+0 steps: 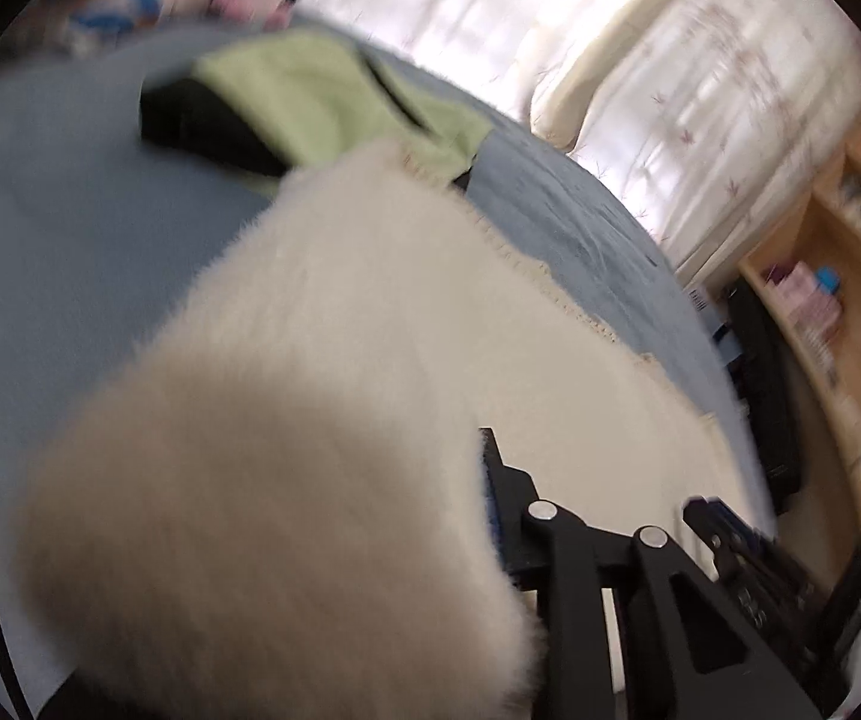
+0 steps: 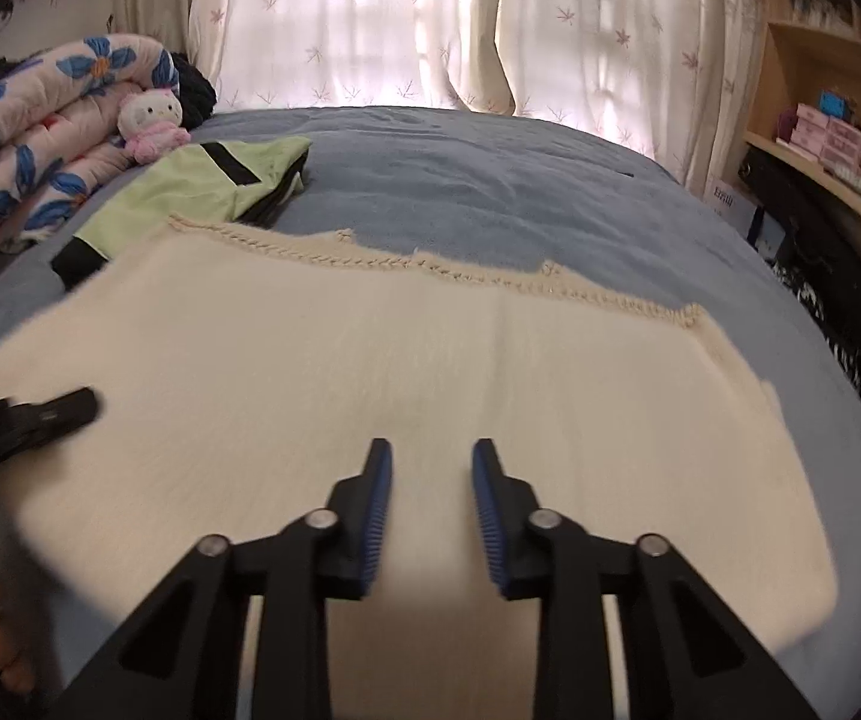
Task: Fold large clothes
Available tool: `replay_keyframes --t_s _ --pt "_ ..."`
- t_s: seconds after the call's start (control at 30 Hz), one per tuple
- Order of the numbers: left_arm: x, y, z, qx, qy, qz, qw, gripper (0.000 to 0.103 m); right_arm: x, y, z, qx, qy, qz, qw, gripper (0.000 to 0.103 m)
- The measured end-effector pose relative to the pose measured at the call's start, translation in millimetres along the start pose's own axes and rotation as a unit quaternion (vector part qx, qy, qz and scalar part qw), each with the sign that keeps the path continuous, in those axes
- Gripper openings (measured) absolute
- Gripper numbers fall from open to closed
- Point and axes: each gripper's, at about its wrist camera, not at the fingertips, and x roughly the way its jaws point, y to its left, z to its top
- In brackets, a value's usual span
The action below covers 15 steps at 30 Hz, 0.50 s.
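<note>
Left gripper (image 2: 79, 405) clamps cream blanket (image 2: 406, 372) flap at 9 o'clock — right gripper (image 2: 432, 462) hovers agape; match edges toward 12 o'clock fringe.

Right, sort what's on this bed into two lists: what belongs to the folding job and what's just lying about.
Part of the job:
- cream fuzzy garment, spread on the blue bed
- left claw, lifting a flap of it
- right claw, open above it

Just lying about:
- folded green and black garment
- floral quilt
- Hello Kitty plush
- wooden shelves
</note>
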Motion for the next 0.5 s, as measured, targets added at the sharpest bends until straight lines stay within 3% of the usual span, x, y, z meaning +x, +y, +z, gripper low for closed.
replay_keyframes --t_s 0.07,0.2,0.33,0.5 --pt "-11 -18 2 0.028 -0.022 0.017 0.9992 0.021 13 4 -3 -0.009 0.020 0.007 1.000 0.017" --pt "-29 -65 8 0.097 -0.060 0.041 0.9926 0.020 13 10 -13 -0.043 0.020 0.005 0.999 0.017" --pt "-42 -123 15 0.160 -0.087 0.032 0.9828 0.020 10 -11 -13 0.001 0.035 0.059 0.998 0.017" --pt "-45 -200 12 0.224 -0.093 -0.004 0.9701 0.020 -15 -58 -21 0.083 0.051 0.140 0.985 0.014"
